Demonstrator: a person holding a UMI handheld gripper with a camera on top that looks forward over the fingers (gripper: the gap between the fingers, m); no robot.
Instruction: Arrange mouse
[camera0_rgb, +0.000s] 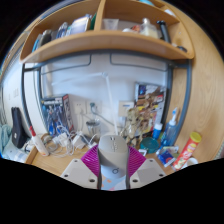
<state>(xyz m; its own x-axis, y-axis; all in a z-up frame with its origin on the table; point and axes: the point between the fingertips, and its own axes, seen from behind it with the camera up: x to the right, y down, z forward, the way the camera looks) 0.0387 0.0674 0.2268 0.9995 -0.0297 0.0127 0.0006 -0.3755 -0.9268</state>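
- Gripper (113, 163): two pale grey fingers, each with a magenta pad (91, 160) on its inner face. The fingers are clenched on the item listed next.
- Light grey, smooth-bodied computer mouse (113, 152): sits between the two pads, with both pads flush against its sides and no gap visible on either side. It is raised above the desk top and stands on end along the fingers. Its underside and buttons cannot be made out.
- Light wooden desk top (62, 160): below and to the left of the fingers, crowded with small items too small to identify.
- Curved light wooden shelf (100, 44): high above the desk and beyond the fingers, carrying assorted boxes and containers.
- White back wall (85, 85): between shelf and desk.
- Slim white bottle with blue cap (172, 124): upright at the right, well beyond the fingers.
- Red and white tube-shaped pack (186, 150): lying tilted, right of the fingers.
- Black upright object (20, 126): far left, kind uncertain.
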